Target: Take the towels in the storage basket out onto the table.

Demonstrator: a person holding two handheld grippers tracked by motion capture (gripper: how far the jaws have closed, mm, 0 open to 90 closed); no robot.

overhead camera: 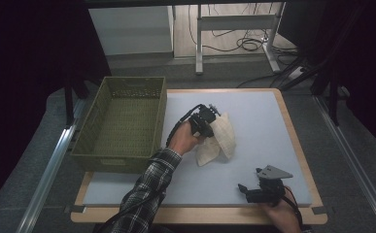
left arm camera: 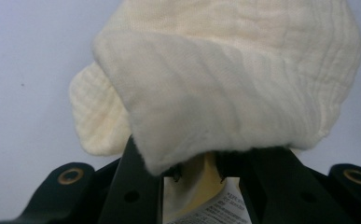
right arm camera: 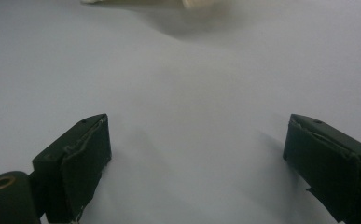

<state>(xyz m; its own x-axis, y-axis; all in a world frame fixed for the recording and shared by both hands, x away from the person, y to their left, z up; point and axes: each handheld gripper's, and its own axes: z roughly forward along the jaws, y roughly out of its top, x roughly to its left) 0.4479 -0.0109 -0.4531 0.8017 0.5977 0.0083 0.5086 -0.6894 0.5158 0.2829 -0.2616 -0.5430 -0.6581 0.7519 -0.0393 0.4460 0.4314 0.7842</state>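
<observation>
A cream, crinkled cloth (overhead camera: 223, 137) hangs in folds over the middle of the pale mat (overhead camera: 263, 121). My left gripper (overhead camera: 213, 121) is shut on the cloth's upper edge. In the left gripper view the cloth (left arm camera: 225, 84) drapes over both jaws, and my left gripper (left arm camera: 197, 172) pinches fabric and a printed label (left arm camera: 215, 210) between them. My right gripper (overhead camera: 244, 189) rests low near the front right of the mat. It is open, and my right gripper (right arm camera: 197, 158) has bare mat between its jaws. The cloth's lower edge (right arm camera: 201, 3) lies far ahead of it.
An olive woven basket (overhead camera: 162, 121) with nothing in it stands at the left of the mat, close to my left hand. The mat lies on a wooden board (overhead camera: 292, 131). Beyond the table are a desk frame (overhead camera: 234, 24) and floor cables (overhead camera: 248, 43).
</observation>
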